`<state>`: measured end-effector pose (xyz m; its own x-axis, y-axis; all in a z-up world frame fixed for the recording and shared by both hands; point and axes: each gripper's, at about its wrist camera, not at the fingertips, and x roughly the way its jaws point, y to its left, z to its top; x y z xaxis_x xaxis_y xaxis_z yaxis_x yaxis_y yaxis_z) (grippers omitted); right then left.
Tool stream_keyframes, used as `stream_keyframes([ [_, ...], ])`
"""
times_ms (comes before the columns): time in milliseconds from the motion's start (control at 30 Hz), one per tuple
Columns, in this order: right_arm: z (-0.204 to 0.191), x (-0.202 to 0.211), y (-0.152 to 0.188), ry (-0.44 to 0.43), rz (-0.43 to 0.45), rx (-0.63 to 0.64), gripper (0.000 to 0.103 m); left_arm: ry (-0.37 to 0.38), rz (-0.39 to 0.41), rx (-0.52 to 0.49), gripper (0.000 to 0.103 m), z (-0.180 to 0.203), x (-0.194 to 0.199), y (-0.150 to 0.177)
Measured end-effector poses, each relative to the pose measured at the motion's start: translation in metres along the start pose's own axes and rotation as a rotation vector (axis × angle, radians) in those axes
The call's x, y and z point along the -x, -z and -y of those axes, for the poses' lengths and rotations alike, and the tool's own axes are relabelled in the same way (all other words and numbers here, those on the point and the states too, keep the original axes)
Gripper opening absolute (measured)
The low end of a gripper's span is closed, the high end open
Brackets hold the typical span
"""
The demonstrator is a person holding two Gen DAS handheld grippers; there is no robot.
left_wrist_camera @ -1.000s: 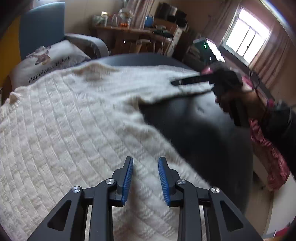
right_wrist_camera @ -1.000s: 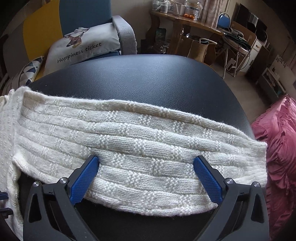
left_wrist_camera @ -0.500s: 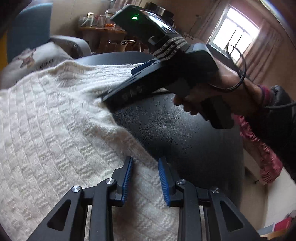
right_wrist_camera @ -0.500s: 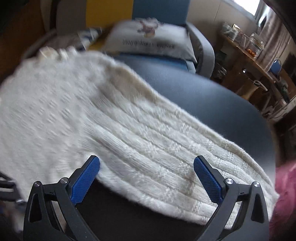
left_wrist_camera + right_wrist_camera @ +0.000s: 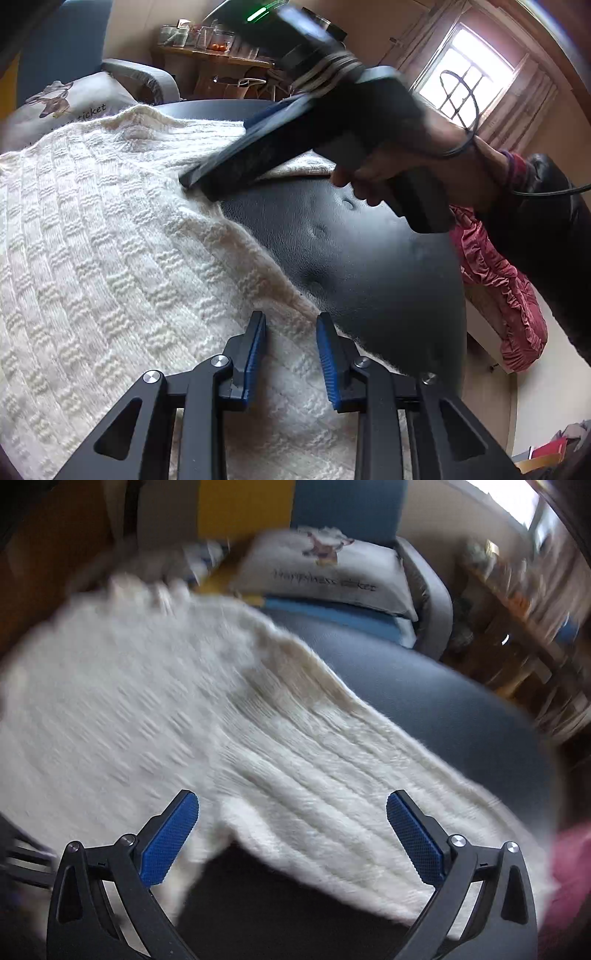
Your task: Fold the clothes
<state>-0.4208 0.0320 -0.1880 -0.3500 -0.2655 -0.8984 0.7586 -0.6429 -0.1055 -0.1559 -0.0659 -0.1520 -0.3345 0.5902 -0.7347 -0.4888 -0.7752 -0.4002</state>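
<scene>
Sweater (image 5: 110,236) edge crosses the black seat (image 5: 369,258); right half bare.

wrist views, angled down, close (shared sweater (image 5: 110,240))

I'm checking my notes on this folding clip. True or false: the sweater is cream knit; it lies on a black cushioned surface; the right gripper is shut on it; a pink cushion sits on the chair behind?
1. The sweater is cream knit. True.
2. It lies on a black cushioned surface. True.
3. The right gripper is shut on it. False: its jaws stand wide apart over the sleeve.
4. A pink cushion sits on the chair. False: the cushion is pale grey, printed.
</scene>
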Motion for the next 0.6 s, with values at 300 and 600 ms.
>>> stream_keyframes([
  [300,0.008,0.015,0.012,0.002,0.013,-0.052,0.103,-0.003,0.055,0.047,0.028,-0.003,0.032,0.011],
  [600,-0.042,0.029,0.042,0.128,-0.013,0.149,0.103,-0.142,0.064,0.032,0.028,-0.006,0.076,0.061],
])
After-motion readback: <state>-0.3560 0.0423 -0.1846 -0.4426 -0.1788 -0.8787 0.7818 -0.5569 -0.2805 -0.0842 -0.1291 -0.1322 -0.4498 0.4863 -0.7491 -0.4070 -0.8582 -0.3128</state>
